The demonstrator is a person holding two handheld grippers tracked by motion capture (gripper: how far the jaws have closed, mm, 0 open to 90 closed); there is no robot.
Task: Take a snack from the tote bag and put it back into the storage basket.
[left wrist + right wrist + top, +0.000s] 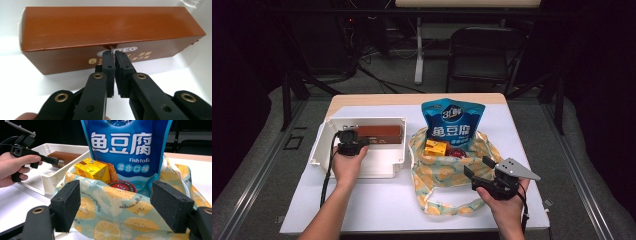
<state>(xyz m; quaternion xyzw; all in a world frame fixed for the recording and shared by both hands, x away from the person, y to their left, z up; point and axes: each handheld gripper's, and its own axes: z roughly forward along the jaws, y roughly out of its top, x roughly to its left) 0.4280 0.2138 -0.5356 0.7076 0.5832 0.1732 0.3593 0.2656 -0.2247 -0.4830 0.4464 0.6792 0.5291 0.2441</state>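
Observation:
A long brown box (379, 134) (107, 30) lies inside a white bin (319, 145). My left gripper (362, 142) (113, 53) reaches into the bin, its jaws shut with nothing between them and its tips right at the box's printed side. A lemon-print cloth bag (447, 175) (117, 220) holds a blue fish tofu pouch (453, 122) (127, 147), a yellow carton (435, 147) (91, 168) and a red-lidded item (122, 186). My right gripper (479, 167) (125, 202) hovers open just in front of the bag's near rim. In the right gripper view the left gripper (60, 162) shows over the bin.
The white-topped table (377, 205) ends close behind the bin and the pouch. A black chair (482, 50) and a desk leg (418, 50) stand on the dark floor beyond. The bag's handle loop (447, 207) lies toward the front edge.

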